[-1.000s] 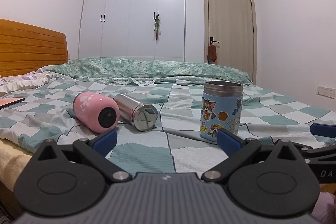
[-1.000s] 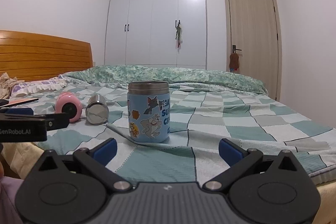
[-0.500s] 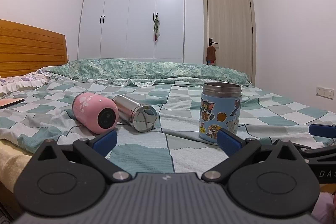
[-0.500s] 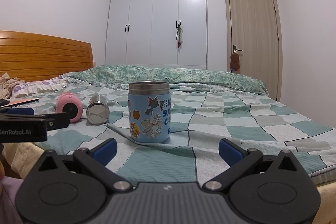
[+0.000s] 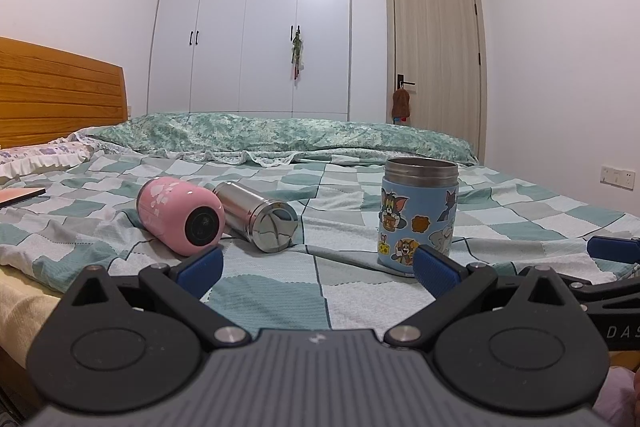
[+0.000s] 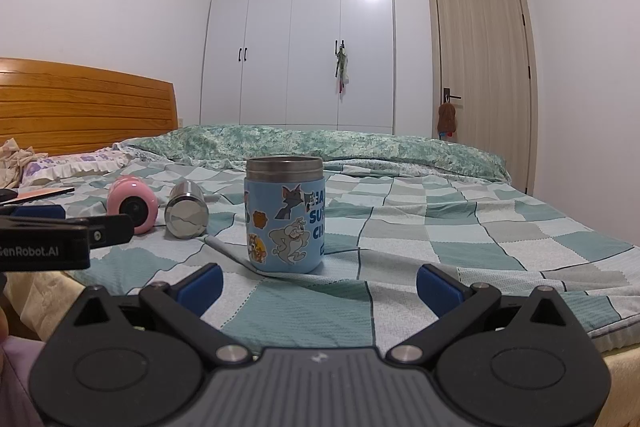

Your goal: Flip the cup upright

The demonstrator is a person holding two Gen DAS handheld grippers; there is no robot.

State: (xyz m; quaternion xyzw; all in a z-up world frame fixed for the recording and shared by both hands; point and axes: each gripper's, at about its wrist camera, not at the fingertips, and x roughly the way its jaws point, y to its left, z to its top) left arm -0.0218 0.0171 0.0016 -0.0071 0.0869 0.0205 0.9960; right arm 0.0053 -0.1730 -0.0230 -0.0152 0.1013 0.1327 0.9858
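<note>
A pink cup [image 5: 180, 215] lies on its side on the checked bedspread, its dark end facing me. A steel cup [image 5: 258, 215] lies on its side right beside it. A blue cartoon-sticker cup [image 5: 418, 219] stands upright to the right. In the right wrist view the blue cup [image 6: 285, 215] is straight ahead, with the steel cup [image 6: 187, 215] and the pink cup [image 6: 132, 203] at left. My left gripper [image 5: 316, 267] is open and empty, short of the cups. My right gripper [image 6: 318, 285] is open and empty, short of the blue cup.
The bed [image 5: 120, 239] has a wooden headboard [image 5: 56, 99] at left and a rolled green quilt [image 5: 280, 135] at the back. A flat book [image 5: 20, 195] lies at far left. A white wardrobe [image 5: 260, 27] and a door [image 5: 436, 67] stand behind.
Both views have shifted very slightly. The cups have not moved and both grippers stay open.
</note>
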